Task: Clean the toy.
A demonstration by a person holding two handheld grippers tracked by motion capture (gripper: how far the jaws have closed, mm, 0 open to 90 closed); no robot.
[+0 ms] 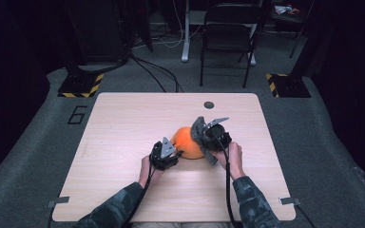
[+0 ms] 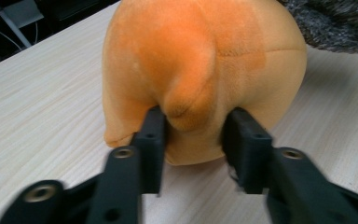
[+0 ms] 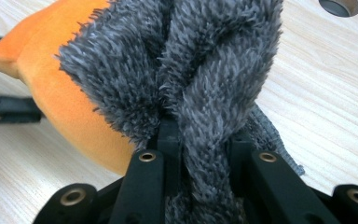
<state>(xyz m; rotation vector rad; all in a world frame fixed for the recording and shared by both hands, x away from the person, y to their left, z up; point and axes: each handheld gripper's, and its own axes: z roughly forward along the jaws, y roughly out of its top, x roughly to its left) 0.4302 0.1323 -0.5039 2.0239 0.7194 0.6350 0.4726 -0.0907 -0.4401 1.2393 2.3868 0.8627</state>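
Since the orange plush toy is soft and light, its nub is loosely straddled by the left gripper, while its grey fuzzy fabric is clamped by the right gripper.

Plush toy: bright orange body, with a paler orange patch beside the nub between the left gripper's 2 black jaws. Cloth pinched in the right gripper: dark grey, shaggy, flecked lighter. Table under both tools: pale wood grain. Sleeves: green camouflage.
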